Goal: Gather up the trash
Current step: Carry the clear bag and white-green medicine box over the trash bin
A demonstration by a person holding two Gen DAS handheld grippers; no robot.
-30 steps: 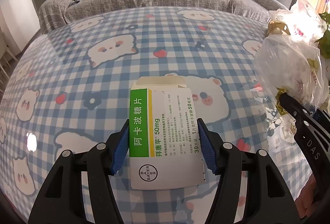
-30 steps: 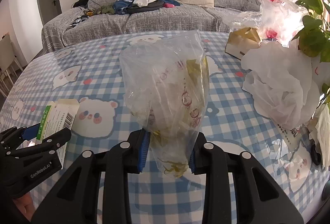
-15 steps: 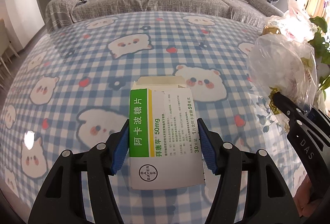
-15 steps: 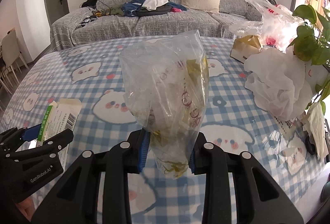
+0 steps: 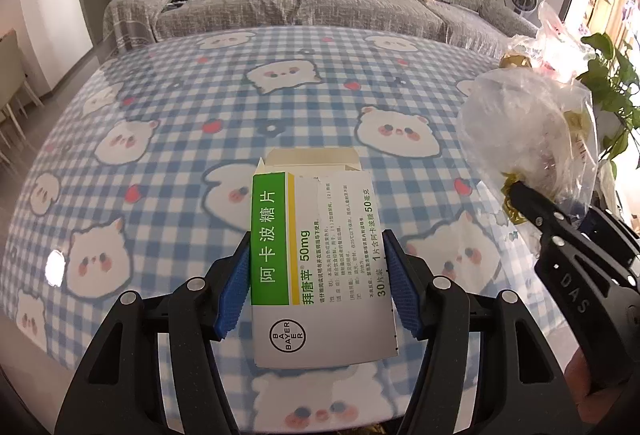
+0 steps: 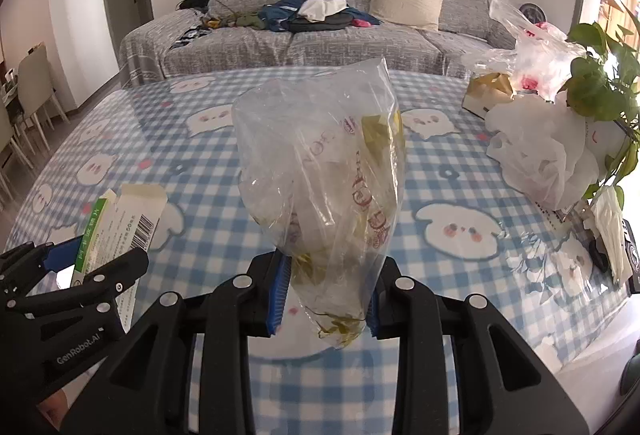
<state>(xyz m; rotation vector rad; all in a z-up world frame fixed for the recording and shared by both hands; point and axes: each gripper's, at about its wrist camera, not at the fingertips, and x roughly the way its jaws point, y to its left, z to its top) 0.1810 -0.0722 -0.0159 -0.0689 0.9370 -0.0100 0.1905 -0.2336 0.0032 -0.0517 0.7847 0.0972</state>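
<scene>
My left gripper (image 5: 318,281) is shut on a flattened green-and-white medicine box (image 5: 316,255) with its end flap open, held above the near edge of the table. The box also shows at the left of the right wrist view (image 6: 116,223). My right gripper (image 6: 324,299) is shut on the neck of a clear plastic bag (image 6: 324,171) holding yellow wrappers and scraps, held upright above the table. The bag shows at the right of the left wrist view (image 5: 528,131).
The table has a blue checked cloth with bear faces (image 6: 460,231). At its right edge sit crumpled white plastic bags (image 6: 548,151), a tan box (image 6: 488,95) and a green plant (image 6: 600,91). A grey sofa (image 6: 320,31) with clothes stands behind.
Both grippers have pulled back and risen from the table while keeping their holds; more of the table's near edge and the sofa show now.
</scene>
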